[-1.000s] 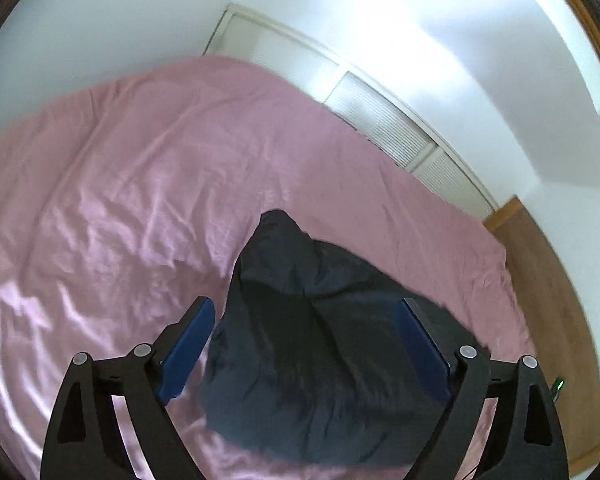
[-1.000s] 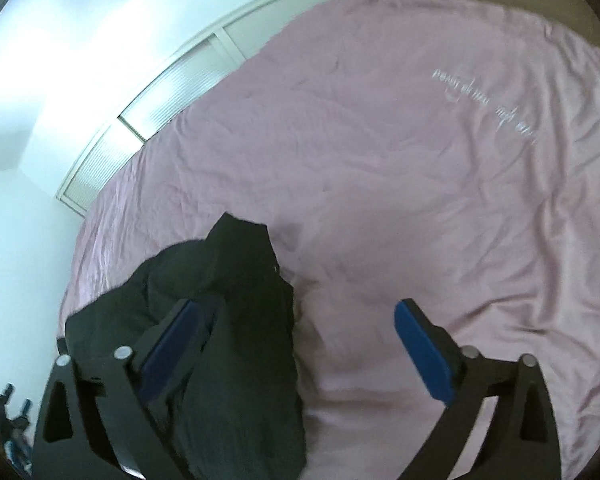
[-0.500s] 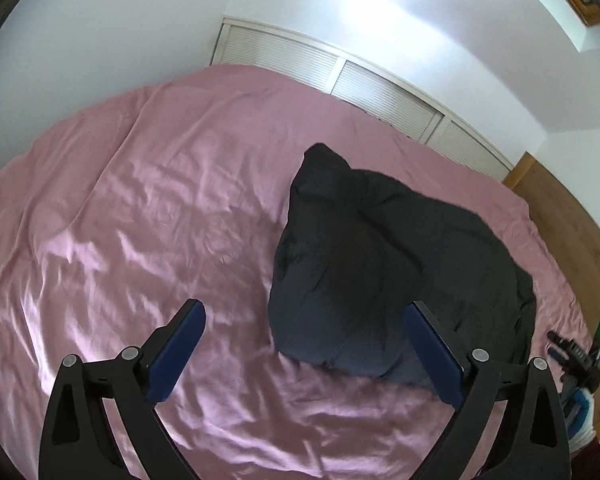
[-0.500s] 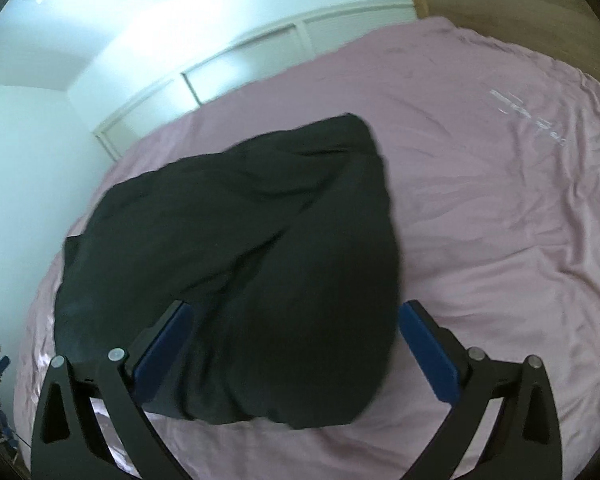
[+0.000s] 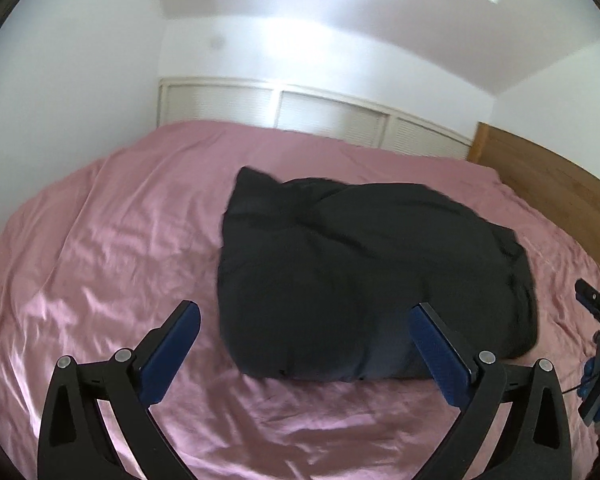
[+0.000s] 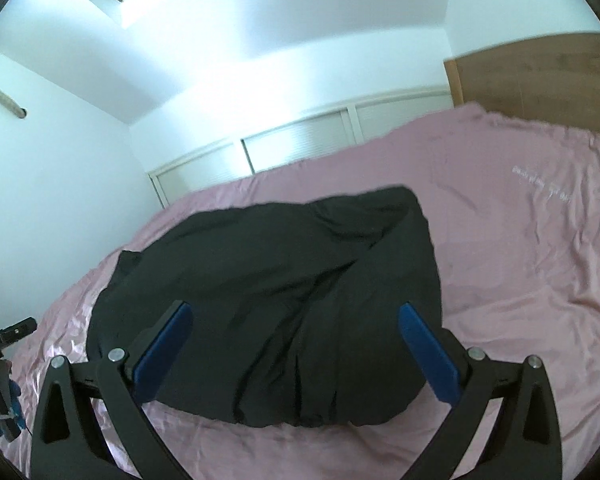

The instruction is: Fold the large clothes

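Note:
A large black garment (image 5: 360, 264) lies in a thick, rumpled bundle on the pink bedsheet (image 5: 100, 240). My left gripper (image 5: 304, 312) hovers just short of its near edge. Its jaws are opening, and the blue pads (image 5: 172, 344) touch nothing. In the right wrist view the same black garment (image 6: 284, 264) fills the middle of the pink bedsheet (image 6: 520, 260). My right gripper (image 6: 295, 308) stands open over its near side, with cloth showing behind the gap and neither pad pressing on it.
White louvred doors (image 5: 328, 116) run along the far side of the bed. A wooden headboard (image 5: 548, 176) stands at the right. A black and blue part of the other hand-held tool (image 5: 598, 312) shows at the right edge, and another such part (image 6: 4, 340) at the left edge.
Both grippers have drawn back from the black garment and rolled level. The whole bundle now shows lying on the bed. The left jaws stand a little wider.

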Demonstrator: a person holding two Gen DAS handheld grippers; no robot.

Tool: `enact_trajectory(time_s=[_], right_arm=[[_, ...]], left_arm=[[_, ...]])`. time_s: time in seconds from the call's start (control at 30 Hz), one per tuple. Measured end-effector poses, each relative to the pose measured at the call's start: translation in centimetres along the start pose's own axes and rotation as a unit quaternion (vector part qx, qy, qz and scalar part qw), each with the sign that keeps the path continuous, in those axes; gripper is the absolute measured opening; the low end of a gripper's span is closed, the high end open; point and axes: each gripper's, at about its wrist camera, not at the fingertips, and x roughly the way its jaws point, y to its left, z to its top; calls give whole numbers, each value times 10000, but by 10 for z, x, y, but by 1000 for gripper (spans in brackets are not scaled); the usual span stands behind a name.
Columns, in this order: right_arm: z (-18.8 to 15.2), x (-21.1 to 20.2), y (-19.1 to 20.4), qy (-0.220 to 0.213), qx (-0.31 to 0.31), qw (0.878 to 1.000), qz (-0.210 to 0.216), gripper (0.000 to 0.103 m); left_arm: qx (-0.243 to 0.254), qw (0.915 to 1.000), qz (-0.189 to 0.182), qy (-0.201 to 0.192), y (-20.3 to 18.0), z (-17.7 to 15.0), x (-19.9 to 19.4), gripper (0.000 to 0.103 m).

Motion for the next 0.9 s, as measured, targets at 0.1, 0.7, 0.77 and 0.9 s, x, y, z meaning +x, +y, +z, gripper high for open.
enact_trajectory(time_s=[0.1,0.7,0.77,0.9], right_arm=[[-4,-46,15,-115,-50,9999,-11,103],[-50,-290,144,-94,-1035,9915,-778,103],[-58,-305,153,-121,-1066,9909,-818,103],[-66,-325,164,-190,-1087,9901,-864,103]], left_arm=[[-1,9998,-129,-149,-19,-4,-31,102],[215,9913,763,-1053,-126,-74,-278,102],[181,9912,759,-1069,-128,-83,-291,102],[263,9899,948,-1025,-134,-98,-309,102]])
